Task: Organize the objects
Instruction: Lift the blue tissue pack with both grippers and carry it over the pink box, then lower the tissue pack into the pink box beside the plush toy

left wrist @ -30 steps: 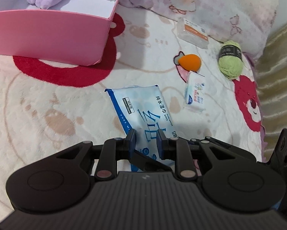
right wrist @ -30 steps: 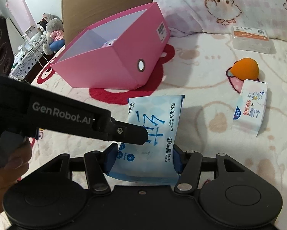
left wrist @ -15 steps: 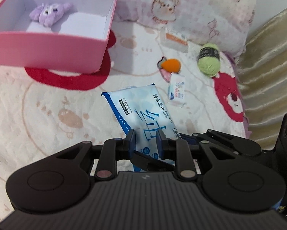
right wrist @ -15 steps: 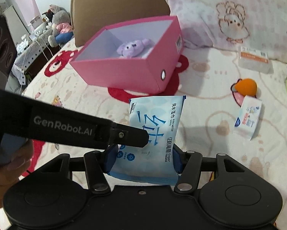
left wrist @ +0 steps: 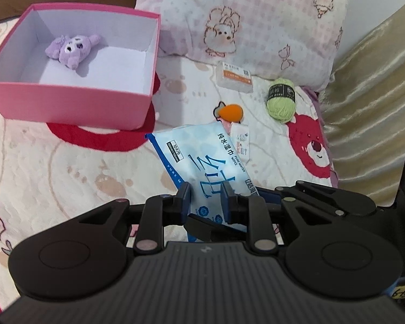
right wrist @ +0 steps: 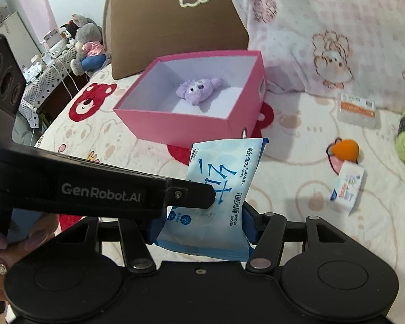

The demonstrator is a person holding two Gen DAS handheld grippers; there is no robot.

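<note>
While the wipes pack (left wrist: 202, 167) is held off the bed by both grippers, the pink box (left wrist: 75, 102) waits ahead.

From the left wrist, the left gripper (left wrist: 205, 198) is seen pinched narrowly on the pack's near end, probably to steady it; the purple plush (left wrist: 71, 50) lies in the box. From the right wrist, the right gripper (right wrist: 199, 225) is seen clamped across the pack's width, so the load is shared, with the box beyond its far edge.

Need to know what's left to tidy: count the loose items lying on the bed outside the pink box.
4: clear plastic case by the pillow, green yarn ball, orange sponge, small tissue pack partly behind the held wipes pack. More may be hidden.
</note>
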